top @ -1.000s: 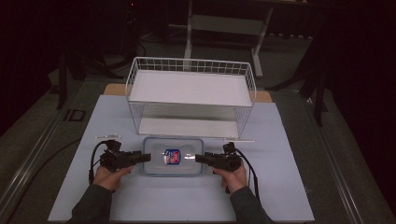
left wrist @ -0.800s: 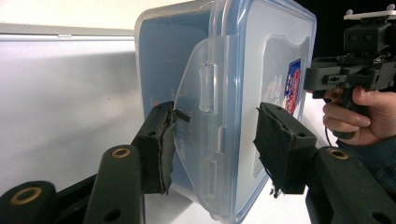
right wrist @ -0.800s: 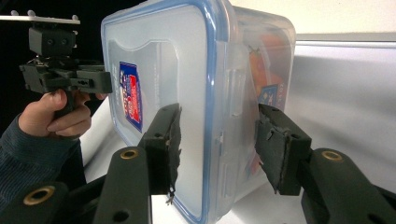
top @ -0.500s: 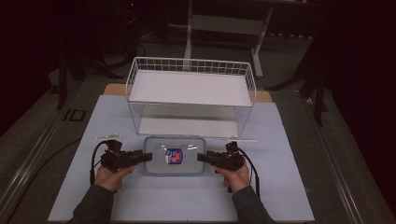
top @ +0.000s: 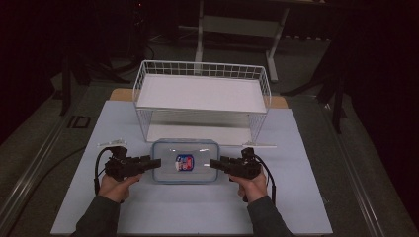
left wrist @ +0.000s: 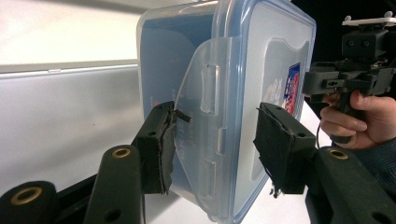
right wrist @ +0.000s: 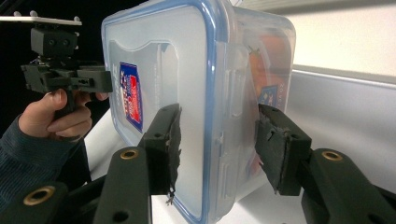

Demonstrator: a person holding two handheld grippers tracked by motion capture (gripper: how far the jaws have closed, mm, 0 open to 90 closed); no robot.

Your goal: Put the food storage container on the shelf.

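The lidded plastic container [top: 185, 161] sits between both grippers, its end latches inside each pair of released jaws, unpressed.

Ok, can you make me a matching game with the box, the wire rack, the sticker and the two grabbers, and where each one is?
Things:
1. plastic box
2. wire rack
3. sticker
4. left gripper and right gripper

Places:
A. on the lid of the box
B. one at each short end of the box, fingers on either side of its edge
C. at the back of the white mat, behind the box
D. on the mat, between the two hands

Pairs: 1-D, 2-C, 3-A, 4-B
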